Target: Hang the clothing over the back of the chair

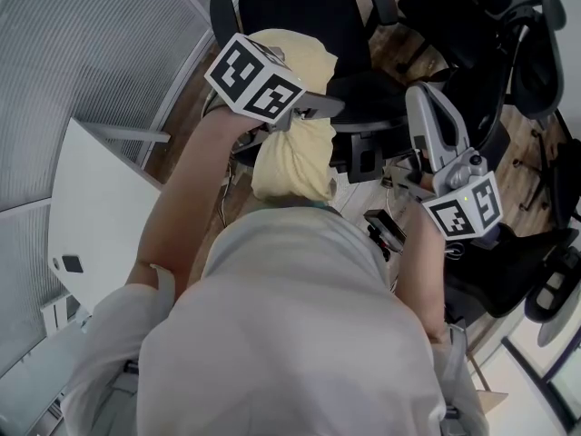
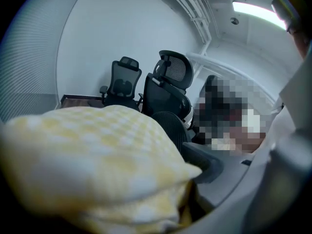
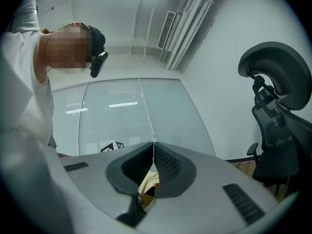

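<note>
A pale yellow checked garment (image 1: 292, 143) lies draped over the back of a black office chair (image 1: 300, 12). My left gripper (image 1: 292, 121) is right at the top of the garment, pointing down at it. In the left gripper view the garment (image 2: 92, 155) fills the lower left and hides the left jaw, while the right pad (image 2: 214, 165) stands wide of it, so this gripper is open. My right gripper (image 1: 420, 95) is off to the right of the chair, clear of the garment. Its jaws (image 3: 154, 147) are shut, with nothing between the tips.
Several more black office chairs (image 1: 495, 34) crowd the right side; two of them (image 2: 168, 84) stand by the far wall. A white desk (image 1: 100, 216) is at my left, beside a glass wall with blinds (image 1: 82, 44). The floor is wooden.
</note>
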